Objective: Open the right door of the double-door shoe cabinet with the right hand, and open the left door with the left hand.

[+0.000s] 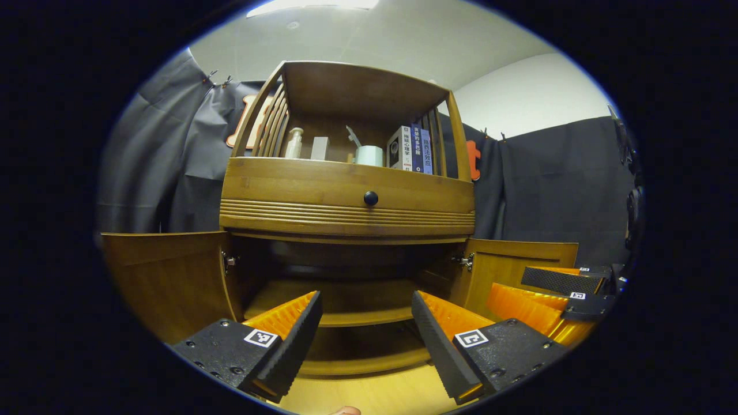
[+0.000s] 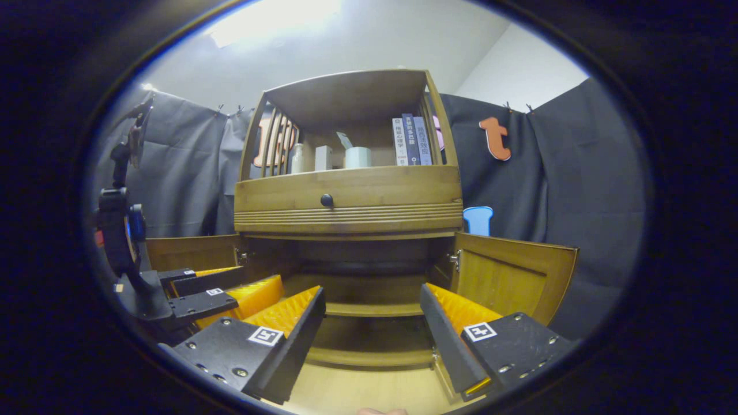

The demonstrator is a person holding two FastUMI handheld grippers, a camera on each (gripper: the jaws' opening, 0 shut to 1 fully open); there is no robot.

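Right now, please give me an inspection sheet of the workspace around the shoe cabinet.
Surface: pale wooden floor before the cabinet.
Job's things: left door and right door both swung open; inner shelves bare.
Clutter: bottle, cup, books on the top shelf.
Grippers: left tool and right tool open, holding nothing.
Cables: nothing seen.
Surroundings: black cloth wall, white ceiling.

Dark cloth [image 2: 184, 173] hangs clipped along the far side of the booth, draping left and right. Above it rises a plain white wall [image 1: 530, 92] on the right, and a pale ceiling [image 2: 369, 40] carries a bright light panel [image 2: 271, 17]. Near, the floor [image 1: 375, 392] is light wood.
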